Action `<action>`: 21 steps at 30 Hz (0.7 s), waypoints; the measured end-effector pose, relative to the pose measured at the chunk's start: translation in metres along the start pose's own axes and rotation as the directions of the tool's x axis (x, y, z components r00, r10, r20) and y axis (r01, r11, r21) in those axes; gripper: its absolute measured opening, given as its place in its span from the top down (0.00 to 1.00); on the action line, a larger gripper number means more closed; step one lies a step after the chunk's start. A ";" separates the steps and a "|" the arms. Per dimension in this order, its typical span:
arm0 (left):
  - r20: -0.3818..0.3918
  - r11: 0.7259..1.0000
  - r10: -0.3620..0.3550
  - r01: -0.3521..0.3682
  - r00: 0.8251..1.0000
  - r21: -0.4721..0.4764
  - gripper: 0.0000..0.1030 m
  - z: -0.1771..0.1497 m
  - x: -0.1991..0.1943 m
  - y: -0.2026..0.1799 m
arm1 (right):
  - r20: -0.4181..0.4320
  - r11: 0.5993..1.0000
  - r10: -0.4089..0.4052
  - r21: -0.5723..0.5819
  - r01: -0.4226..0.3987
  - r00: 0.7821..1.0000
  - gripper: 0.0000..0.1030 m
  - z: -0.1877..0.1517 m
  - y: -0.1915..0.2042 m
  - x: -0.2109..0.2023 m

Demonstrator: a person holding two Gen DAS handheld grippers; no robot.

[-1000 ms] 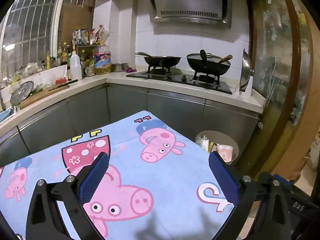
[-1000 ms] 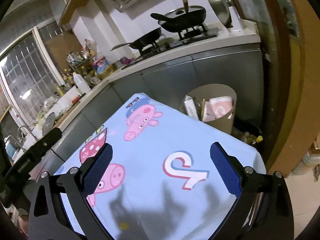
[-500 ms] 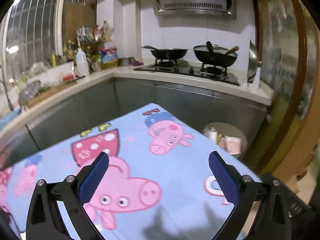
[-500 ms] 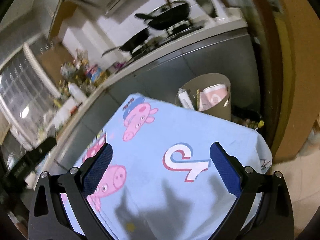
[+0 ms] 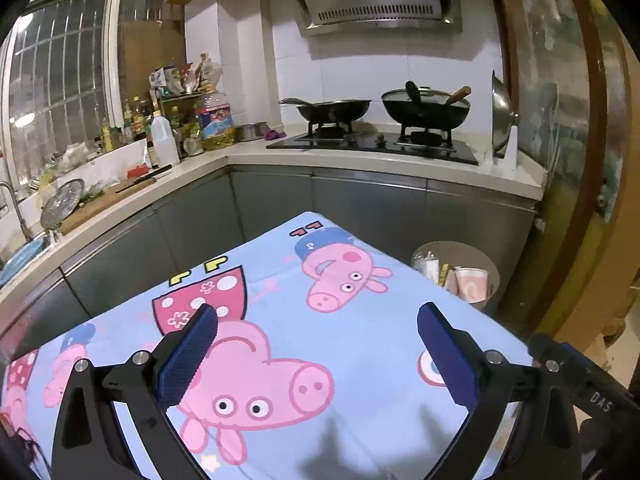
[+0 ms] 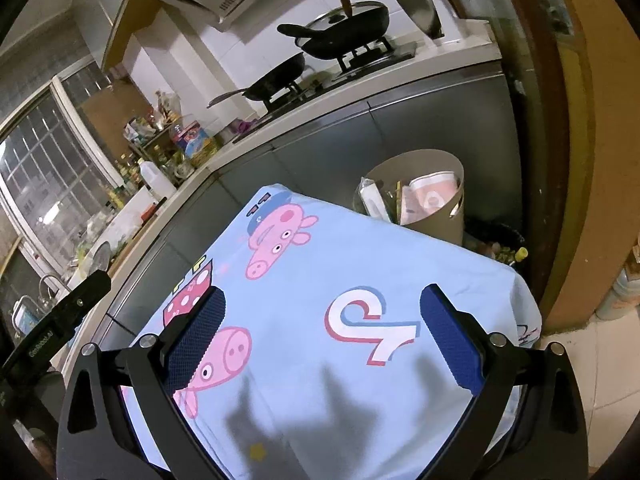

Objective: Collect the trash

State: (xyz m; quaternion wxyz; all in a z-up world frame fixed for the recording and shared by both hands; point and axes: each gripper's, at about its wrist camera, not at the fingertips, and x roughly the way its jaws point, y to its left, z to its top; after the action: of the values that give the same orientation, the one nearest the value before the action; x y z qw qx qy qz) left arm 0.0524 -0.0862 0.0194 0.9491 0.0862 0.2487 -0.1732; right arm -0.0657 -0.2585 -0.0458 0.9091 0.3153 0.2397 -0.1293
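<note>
A tan trash bin holding paper cups and wrappers stands on the floor past the table's far right corner; it also shows in the left wrist view. My left gripper is open and empty above the cartoon-pig tablecloth. My right gripper is open and empty above the same cloth. I see no loose trash on the cloth.
Grey kitchen cabinets and a counter with a stove and two black woks run behind the table. Bottles and a cutting board line the left counter. A wooden door frame stands at right. The other gripper's body shows at left.
Both grippers shifted slightly over the cloth, the views wobbling then settling; jaws stayed open and empty. Nothing was picked up or released.
</note>
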 end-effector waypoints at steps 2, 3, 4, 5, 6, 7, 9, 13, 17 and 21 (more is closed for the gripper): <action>0.013 1.000 0.000 0.000 1.000 -0.012 0.03 0.000 -0.002 0.002 | 0.007 1.000 0.003 -0.001 -0.003 1.000 0.06 0.000 0.001 -0.002; 0.021 1.000 -0.001 0.002 1.000 -0.020 0.03 0.000 -0.003 0.003 | 0.011 1.000 0.005 -0.003 -0.005 1.000 0.06 0.000 0.002 -0.003; 0.033 0.999 -0.011 0.013 0.999 -0.037 0.03 0.000 -0.005 0.006 | 0.013 1.000 0.007 -0.009 -0.007 1.000 0.06 0.000 0.003 -0.004; 0.048 0.998 -0.028 0.030 0.998 -0.058 0.03 0.000 -0.007 0.008 | 0.014 1.000 0.008 -0.015 -0.007 1.000 0.06 0.000 0.004 -0.004; 0.067 0.995 -0.046 0.052 0.997 -0.083 0.03 0.000 -0.009 0.012 | 0.016 1.000 0.009 -0.026 -0.008 1.000 0.06 -0.001 0.005 -0.004; 0.081 0.992 -0.057 0.065 0.995 -0.105 0.03 -0.001 -0.010 0.015 | 0.016 0.999 0.009 -0.037 -0.008 1.000 0.06 -0.001 0.007 -0.004; 0.089 0.991 -0.045 0.056 0.995 -0.121 0.03 -0.002 -0.010 0.017 | 0.018 0.998 0.003 -0.057 -0.002 1.000 0.06 -0.001 0.009 -0.003; 0.117 0.992 -0.026 0.039 0.993 -0.117 0.04 -0.003 -0.010 0.014 | 0.037 0.989 -0.012 -0.149 0.017 0.999 0.06 -0.003 0.020 -0.003; 0.130 0.991 0.002 0.016 0.991 -0.134 0.04 -0.004 -0.010 0.015 | 0.037 0.971 0.008 -0.238 0.001 0.999 0.06 -0.004 0.031 -0.005; 0.157 0.994 0.047 -0.031 0.987 -0.101 0.04 -0.005 -0.011 0.012 | 0.029 0.965 0.024 -0.263 -0.016 0.999 0.06 -0.007 0.035 -0.005</action>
State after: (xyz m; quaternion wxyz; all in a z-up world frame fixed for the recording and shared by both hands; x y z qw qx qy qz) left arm 0.0461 -0.0706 0.0215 0.9721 0.0299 0.1788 -0.1485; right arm -0.0583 -0.2266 -0.0299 0.9479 0.1921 0.2368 -0.0923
